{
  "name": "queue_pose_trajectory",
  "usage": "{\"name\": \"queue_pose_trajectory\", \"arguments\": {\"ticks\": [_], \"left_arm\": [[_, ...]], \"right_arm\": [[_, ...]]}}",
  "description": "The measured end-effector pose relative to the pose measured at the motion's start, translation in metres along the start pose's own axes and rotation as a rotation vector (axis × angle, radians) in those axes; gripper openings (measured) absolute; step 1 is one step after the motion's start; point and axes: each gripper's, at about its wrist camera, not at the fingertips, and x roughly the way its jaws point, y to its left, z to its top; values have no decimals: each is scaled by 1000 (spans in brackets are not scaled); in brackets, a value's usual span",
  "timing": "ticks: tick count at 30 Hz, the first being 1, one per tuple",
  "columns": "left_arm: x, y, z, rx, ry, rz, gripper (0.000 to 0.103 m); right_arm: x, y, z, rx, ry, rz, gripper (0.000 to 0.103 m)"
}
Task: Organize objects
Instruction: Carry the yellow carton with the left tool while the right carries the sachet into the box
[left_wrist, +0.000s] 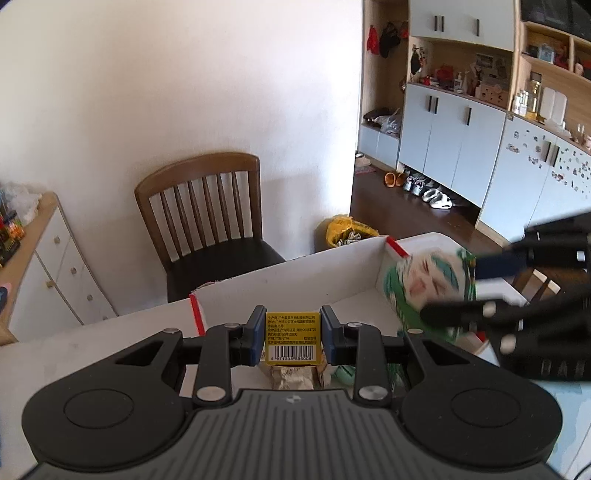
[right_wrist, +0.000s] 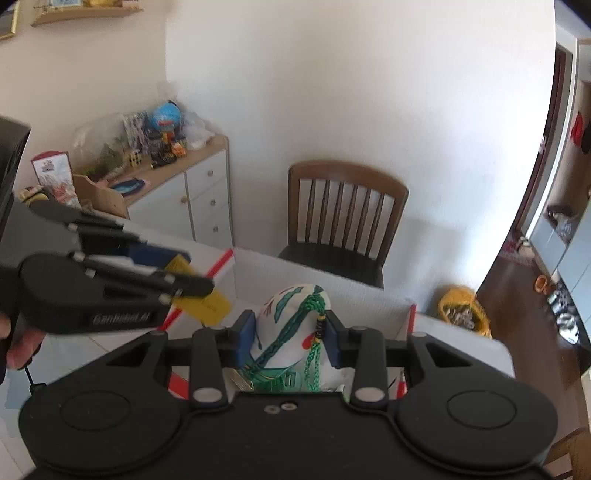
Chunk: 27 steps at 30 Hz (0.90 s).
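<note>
My left claw is clamped on the yellow box, my right claw on the painted pouch; both hang over the white carton. I judge this the carrying step; next I should lower each inside, then loosen the grip

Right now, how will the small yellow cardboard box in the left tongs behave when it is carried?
The small yellow cardboard box looks light and stiff: its flat printed sides stay square between the left tongs. Harder squeezing would probably dent it.
</note>
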Motion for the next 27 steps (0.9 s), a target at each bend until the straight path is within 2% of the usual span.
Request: {"name": "queue_pose_trajectory", "arguments": {"ticks": [7, 12, 20, 27], "left_arm": [[46, 11, 7, -50, 40, -38, 30], [78, 11, 7, -48, 69, -62, 30], [121, 13, 5, -51, 113, -51, 30], [145, 21, 0, -74, 169, -29, 30]], "right_arm": [[40, -7, -4, 48, 63, 0, 37], [66, -8, -16, 53, 133, 5, 37], [94, -7, -37, 56, 221, 4, 38], [101, -2, -43, 40, 243, 1, 38]]}}
